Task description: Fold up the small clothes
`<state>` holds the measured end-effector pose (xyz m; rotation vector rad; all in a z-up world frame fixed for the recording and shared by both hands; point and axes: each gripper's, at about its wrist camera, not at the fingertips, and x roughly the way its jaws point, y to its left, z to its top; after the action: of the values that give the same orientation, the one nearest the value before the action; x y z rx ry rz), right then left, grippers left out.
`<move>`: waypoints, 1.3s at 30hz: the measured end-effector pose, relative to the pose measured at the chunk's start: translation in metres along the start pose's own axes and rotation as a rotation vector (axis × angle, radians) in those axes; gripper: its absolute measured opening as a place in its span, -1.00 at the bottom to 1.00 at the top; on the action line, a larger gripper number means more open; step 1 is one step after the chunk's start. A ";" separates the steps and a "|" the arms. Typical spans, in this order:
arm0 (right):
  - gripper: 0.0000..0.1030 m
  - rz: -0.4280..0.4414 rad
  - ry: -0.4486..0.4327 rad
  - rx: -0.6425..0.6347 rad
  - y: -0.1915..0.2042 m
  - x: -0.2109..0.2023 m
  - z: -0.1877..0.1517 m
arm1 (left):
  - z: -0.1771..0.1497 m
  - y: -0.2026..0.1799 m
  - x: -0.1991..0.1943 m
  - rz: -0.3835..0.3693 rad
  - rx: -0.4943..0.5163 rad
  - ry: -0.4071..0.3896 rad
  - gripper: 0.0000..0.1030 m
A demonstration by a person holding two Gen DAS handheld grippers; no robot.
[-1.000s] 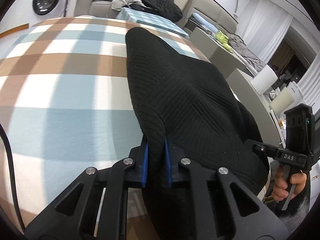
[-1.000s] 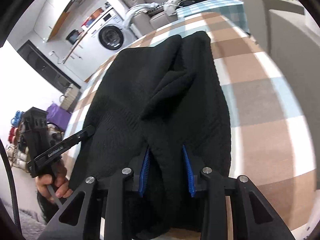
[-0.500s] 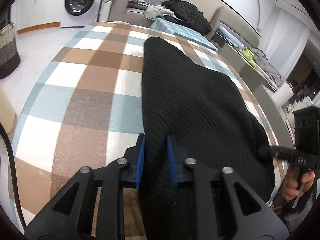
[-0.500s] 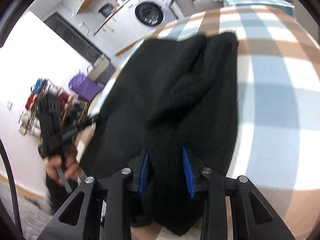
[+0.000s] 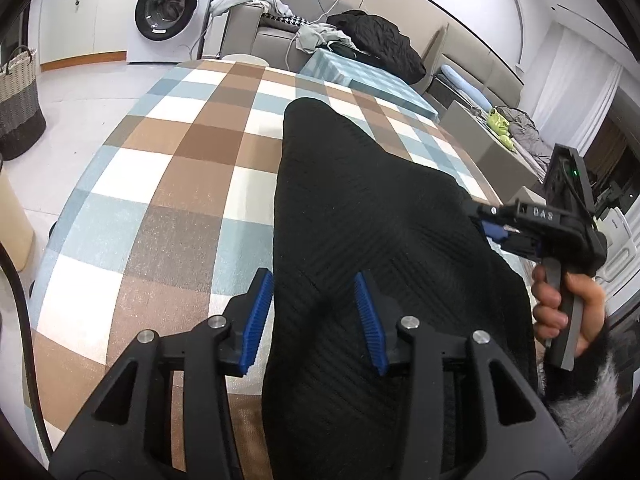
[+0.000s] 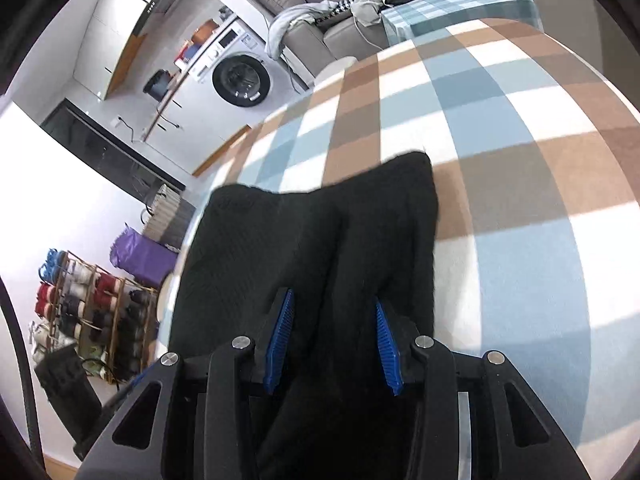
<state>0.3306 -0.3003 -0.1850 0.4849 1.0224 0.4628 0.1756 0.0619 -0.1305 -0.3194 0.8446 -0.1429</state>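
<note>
A black ribbed knit garment (image 5: 360, 216) lies lengthwise on the checked tablecloth (image 5: 180, 160). My left gripper (image 5: 316, 316) is open, its blue pads (image 5: 256, 320) standing apart on either side of the garment's near left edge. My right gripper (image 6: 332, 340) is open too, its blue pads (image 6: 386, 348) wide apart over the garment (image 6: 320, 240), which shows a lengthwise fold. The right gripper also shows in the left wrist view (image 5: 496, 232) at the garment's right edge, held by a hand.
A washing machine (image 5: 172, 12), a sofa with piled clothes (image 5: 372, 40) and a woven basket (image 5: 18, 100) stand beyond the table. A shoe rack (image 6: 88, 320) and purple bag (image 6: 140, 256) are on the floor to the left in the right wrist view.
Both grippers have opened and let go of the garment, which now lies flatter on the table. Both cameras have tilted up and drawn back a little.
</note>
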 end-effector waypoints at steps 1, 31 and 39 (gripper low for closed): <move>-0.22 0.007 -0.006 0.001 0.001 -0.001 0.002 | 0.000 0.000 0.000 0.000 0.002 0.003 -0.23; -0.39 -0.019 0.019 -0.065 -0.001 -0.016 -0.014 | -0.016 -0.009 -0.002 0.004 0.027 0.025 -0.23; -0.33 0.024 0.098 -0.044 -0.004 -0.077 -0.127 | -0.024 -0.007 -0.007 0.004 0.027 0.029 -0.23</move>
<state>0.1844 -0.3267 -0.1894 0.4391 1.0999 0.5332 0.1531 0.0515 -0.1385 -0.2913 0.8712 -0.1552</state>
